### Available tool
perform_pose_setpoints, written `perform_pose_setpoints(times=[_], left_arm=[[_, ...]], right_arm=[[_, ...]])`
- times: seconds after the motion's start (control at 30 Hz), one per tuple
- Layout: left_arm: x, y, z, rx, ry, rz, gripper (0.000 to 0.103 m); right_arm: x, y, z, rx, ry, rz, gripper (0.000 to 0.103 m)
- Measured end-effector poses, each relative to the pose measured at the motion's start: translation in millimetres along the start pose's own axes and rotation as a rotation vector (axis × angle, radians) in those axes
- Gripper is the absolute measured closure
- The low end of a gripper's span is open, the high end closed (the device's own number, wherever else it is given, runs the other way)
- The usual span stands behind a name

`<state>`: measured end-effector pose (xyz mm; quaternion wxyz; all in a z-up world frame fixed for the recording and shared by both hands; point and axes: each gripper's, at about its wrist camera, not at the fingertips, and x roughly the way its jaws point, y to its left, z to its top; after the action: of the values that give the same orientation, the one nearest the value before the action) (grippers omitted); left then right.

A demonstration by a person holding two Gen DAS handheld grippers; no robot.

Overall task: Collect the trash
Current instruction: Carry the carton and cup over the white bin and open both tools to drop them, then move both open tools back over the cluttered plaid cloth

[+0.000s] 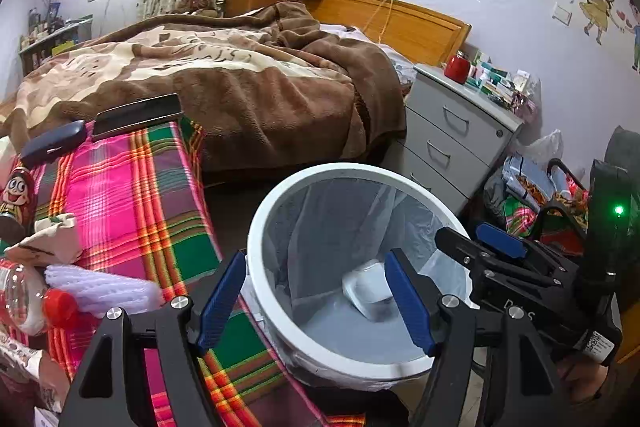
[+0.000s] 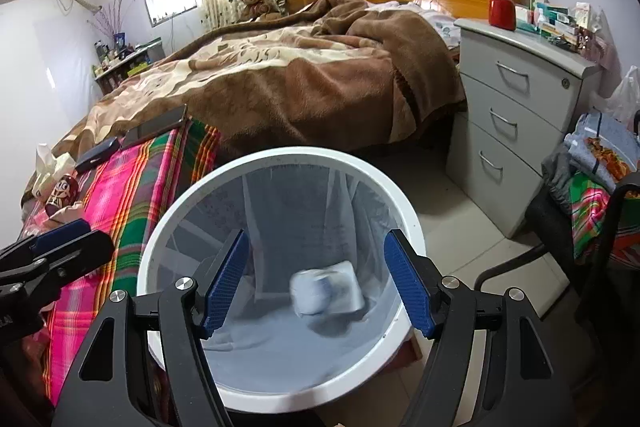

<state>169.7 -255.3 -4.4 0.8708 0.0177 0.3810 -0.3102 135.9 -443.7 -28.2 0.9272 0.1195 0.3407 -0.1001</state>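
Observation:
A white trash bin (image 1: 260,227) (image 2: 168,223) lined with a clear bag stands on the floor beside a table under a plaid cloth (image 1: 132,195) (image 2: 120,195). A white container (image 1: 370,287) (image 2: 344,287) lies at the bin's bottom; in the right wrist view a blurred white-and-blue piece (image 2: 312,293) is in front of it. My left gripper (image 1: 316,301) is open and empty over the bin's near rim. My right gripper (image 2: 316,279) is open and empty above the bin, and it shows in the left wrist view (image 1: 460,247). Trash lies on the cloth: white foam netting (image 1: 100,291), a clear bottle with a red cap (image 1: 36,301), crumpled paper (image 1: 48,241).
A cartoon can (image 1: 16,195) (image 2: 64,193), a dark case (image 1: 54,143) and a dark flat box (image 1: 138,115) sit on the cloth. A bed with a brown blanket (image 1: 248,83) is behind. A grey drawer cabinet (image 2: 516,123) and a chair with clothes (image 2: 600,187) stand at the right.

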Motion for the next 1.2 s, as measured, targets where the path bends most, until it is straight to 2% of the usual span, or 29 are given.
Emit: perform_pose_setpoints(times=[0.47, 0.83, 0.97, 1.2], left_arm=[[-56, 26, -21, -0.022, -0.057, 0.07, 0.031], [-134, 72, -59, -0.112, -0.157, 0.133, 0.031], [-160, 91, -73, -0.147, -0.184, 0.169, 0.031], [-205, 132, -101, -0.218, -0.223, 0.28, 0.03]], right_arm=[[-19, 31, -5, -0.007, -0.049, 0.043, 0.031], [-38, 79, -24, -0.073, -0.076, 0.15, 0.031], [-41, 101, -34, -0.102, -0.066, 0.197, 0.031], [-45, 135, -52, -0.163, -0.045, 0.28, 0.031]])
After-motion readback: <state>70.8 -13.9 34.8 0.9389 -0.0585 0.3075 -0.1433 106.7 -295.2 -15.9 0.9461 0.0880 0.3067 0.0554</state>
